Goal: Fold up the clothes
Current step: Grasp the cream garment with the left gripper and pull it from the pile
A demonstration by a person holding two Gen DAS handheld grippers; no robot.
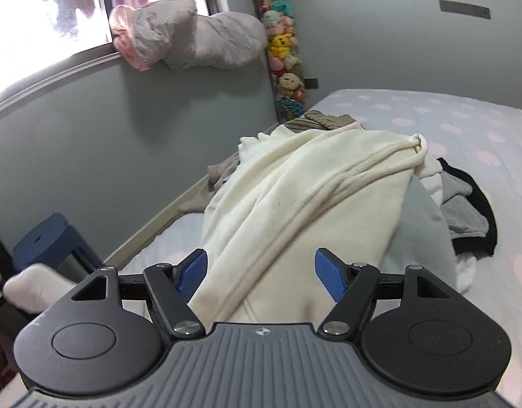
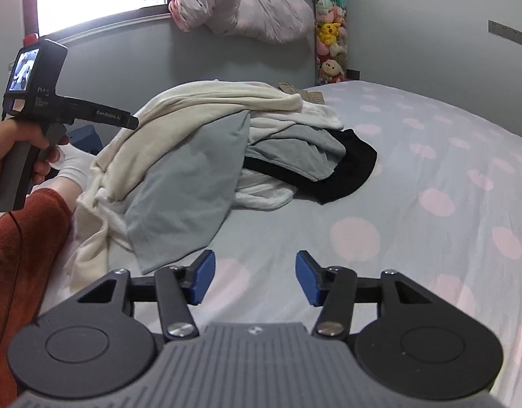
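A pile of clothes lies on the bed: a cream garment (image 1: 295, 204) on top, a pale grey-blue one (image 2: 189, 183) under it, then grey (image 2: 295, 149), black (image 2: 349, 170) and white (image 2: 261, 193) pieces. My left gripper (image 1: 261, 272) is open, its blue pads either side of the cream garment, which passes between them. In the right wrist view the left gripper's body (image 2: 39, 102) is held in a hand at the pile's left side. My right gripper (image 2: 254, 277) is open and empty above the bedsheet, in front of the pile.
The bed (image 2: 431, 187) has a grey sheet with pink dots. A blue stool (image 1: 46, 241) stands by the wall at left. A bundled quilt (image 2: 247, 13) sits on the window sill and a tube of plush toys (image 2: 329, 34) stands in the corner.
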